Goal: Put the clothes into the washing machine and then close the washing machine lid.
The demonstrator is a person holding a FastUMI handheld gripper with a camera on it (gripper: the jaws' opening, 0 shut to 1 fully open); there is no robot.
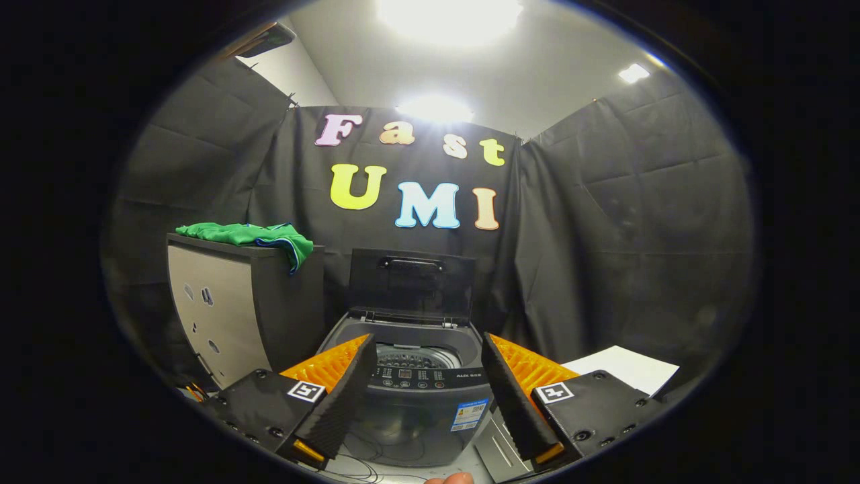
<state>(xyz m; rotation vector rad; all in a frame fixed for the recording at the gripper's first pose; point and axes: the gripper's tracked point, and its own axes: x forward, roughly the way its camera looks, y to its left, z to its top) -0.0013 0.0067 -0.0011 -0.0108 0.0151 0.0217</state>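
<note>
A green garment (252, 236) with a blue-trimmed edge lies crumpled on top of a dark cabinet (228, 309), left of the washing machine. The small grey top-loading washing machine (416, 396) stands ahead, seen between my fingers. Its dark lid (411, 279) is raised upright at the back, and the drum opening (416, 355) shows below it. My gripper (426, 349) is open, with nothing between its fingers, and it is well short of the machine and far from the garment.
Black cloth walls close the booth on three sides. A white sheet (628, 366) lies low to the right of the machine. Thin cables (376, 464) run on the floor in front of it. A fingertip (451, 478) shows just below the fingers.
</note>
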